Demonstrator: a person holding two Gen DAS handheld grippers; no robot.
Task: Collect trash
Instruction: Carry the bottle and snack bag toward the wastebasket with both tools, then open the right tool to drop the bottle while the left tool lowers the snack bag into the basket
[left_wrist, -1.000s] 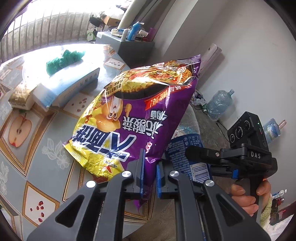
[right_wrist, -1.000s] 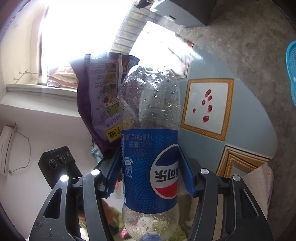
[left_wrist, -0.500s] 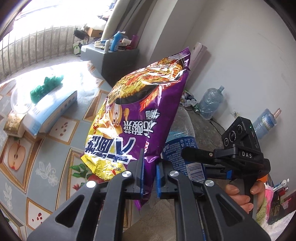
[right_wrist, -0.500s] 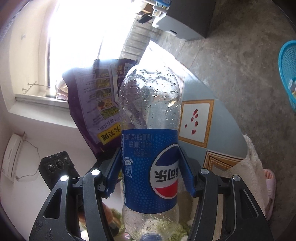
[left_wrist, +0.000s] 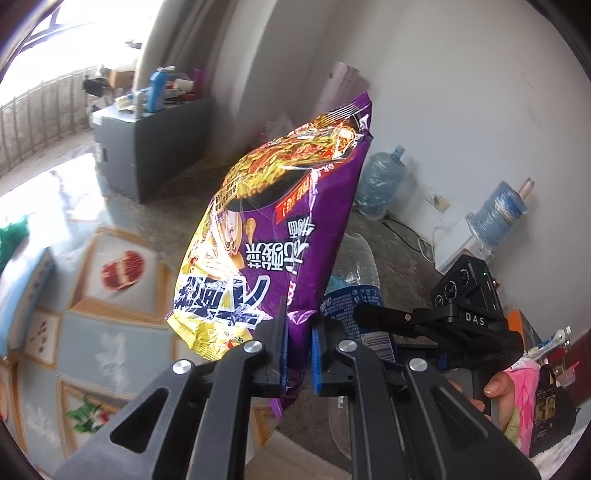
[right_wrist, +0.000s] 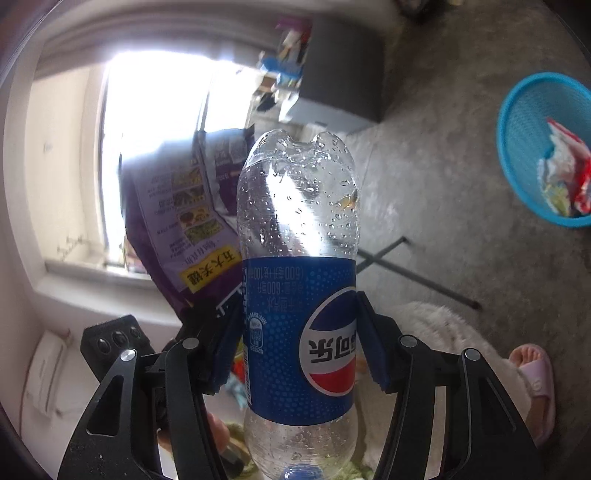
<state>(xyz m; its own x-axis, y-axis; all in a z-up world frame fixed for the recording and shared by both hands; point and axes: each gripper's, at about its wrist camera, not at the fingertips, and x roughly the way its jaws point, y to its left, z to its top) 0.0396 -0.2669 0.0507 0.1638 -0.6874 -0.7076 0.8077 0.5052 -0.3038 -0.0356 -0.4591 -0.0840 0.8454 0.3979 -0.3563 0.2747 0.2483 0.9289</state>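
Observation:
A purple and yellow snack bag (left_wrist: 273, 236) stands up out of my left gripper (left_wrist: 298, 360), whose blue pads are shut on its lower edge. My right gripper (right_wrist: 299, 339) is shut on the blue label of an empty clear cola bottle (right_wrist: 299, 258), held cap end down. The bottle (left_wrist: 354, 291) and the right gripper also show behind the bag in the left wrist view. The bag's back (right_wrist: 192, 221) shows left of the bottle in the right wrist view. A blue mesh basket (right_wrist: 517, 155) with wrappers inside stands on the floor at the far right.
A table with a fruit-pattern cloth (left_wrist: 110, 317) lies at the left, below the bag. A grey cabinet (left_wrist: 147, 147) with bottles on it stands farther back. Water jugs (left_wrist: 380, 181) line the white wall. A foot in a pink slipper (right_wrist: 532, 373) is on the concrete floor.
Both grippers have swung away from the table toward the open floor, still holding the bag and the bottle. The blue basket has come into the right wrist view.

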